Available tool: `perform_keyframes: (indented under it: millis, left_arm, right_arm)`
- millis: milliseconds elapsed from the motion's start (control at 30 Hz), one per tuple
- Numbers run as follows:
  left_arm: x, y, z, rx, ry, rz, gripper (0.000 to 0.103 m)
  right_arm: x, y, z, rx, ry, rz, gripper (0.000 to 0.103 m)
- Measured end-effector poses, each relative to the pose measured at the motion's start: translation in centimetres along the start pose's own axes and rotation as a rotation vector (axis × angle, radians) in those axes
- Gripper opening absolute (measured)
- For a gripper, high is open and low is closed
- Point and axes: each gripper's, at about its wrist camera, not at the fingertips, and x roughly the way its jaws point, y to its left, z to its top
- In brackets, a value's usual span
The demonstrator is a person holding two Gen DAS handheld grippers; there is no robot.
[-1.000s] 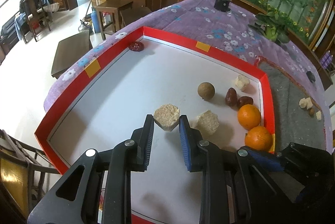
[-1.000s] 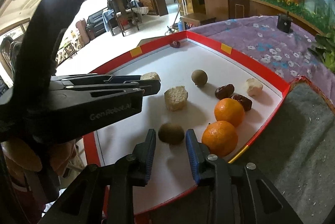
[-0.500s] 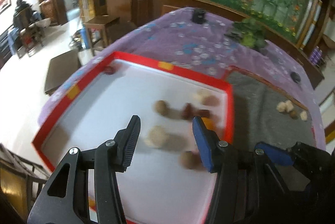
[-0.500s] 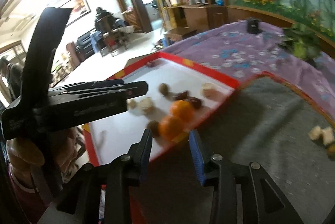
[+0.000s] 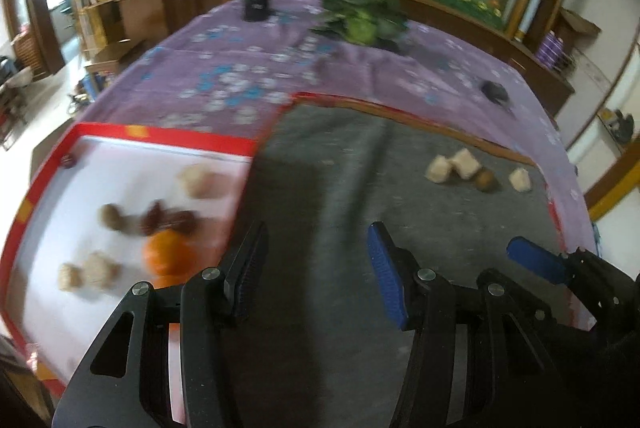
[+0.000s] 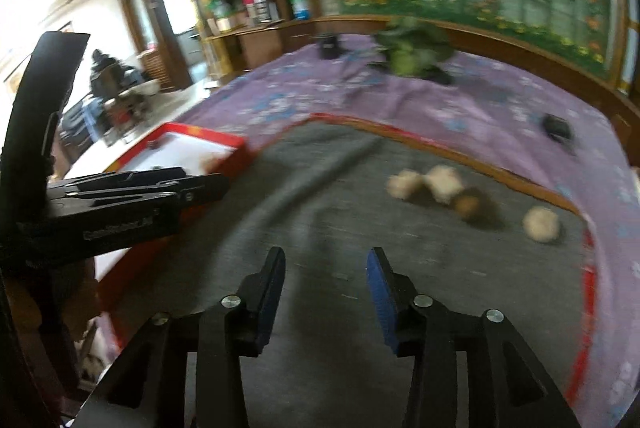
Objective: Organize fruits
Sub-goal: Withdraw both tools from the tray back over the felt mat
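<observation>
My left gripper (image 5: pixel 316 248) hangs open over the grey mat (image 5: pixel 340 167), with nothing between its fingers. To its left the red-rimmed white tray (image 5: pixel 168 141) holds an orange (image 5: pixel 164 256), dark dates (image 5: pixel 168 222), a brown round fruit (image 5: pixel 112 218) and pale pieces (image 5: pixel 90 270). On the mat's far right lie pale cubes (image 5: pixel 440 167) and a brown fruit (image 5: pixel 486 181). My right gripper (image 6: pixel 326 268) is also above the mat (image 6: pixel 320 228). Its jaws are opening and they are empty. The same pale pieces (image 6: pixel 404 183) and brown fruit (image 6: pixel 468 203) lie ahead to its right.
A purple flowered cloth (image 5: pixel 240 75) covers the table. A green plant (image 5: pixel 364 15) and a small black box (image 5: pixel 256 3) stand at the far end, and a dark object (image 5: pixel 494 89) lies at right. The left gripper's fingers (image 6: pixel 192 187) cross the right wrist view's left side.
Both grippers have swung right from over the white tray to over the grey mat. Both sets of jaws stand wider. The pale piece and the brown fruit between their fingertips stayed behind.
</observation>
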Motion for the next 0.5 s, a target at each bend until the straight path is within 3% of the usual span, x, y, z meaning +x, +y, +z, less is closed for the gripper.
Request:
perform_keyframes:
  millis: [233, 500]
  left_arm:
    - [2.9, -4.2, 1.3, 0.062, 0.062, -0.059, 0.052]
    - [6.1, -7.6, 2.5, 0.128, 0.102, -0.066, 0.051]
  right_arm:
    - [-0.1, -6.3, -0.9, 0.124, 0.016, -0.070, 0.043]
    - [0.1, -8.9, -0.9, 0.143, 0.018, -0.072, 0.043]
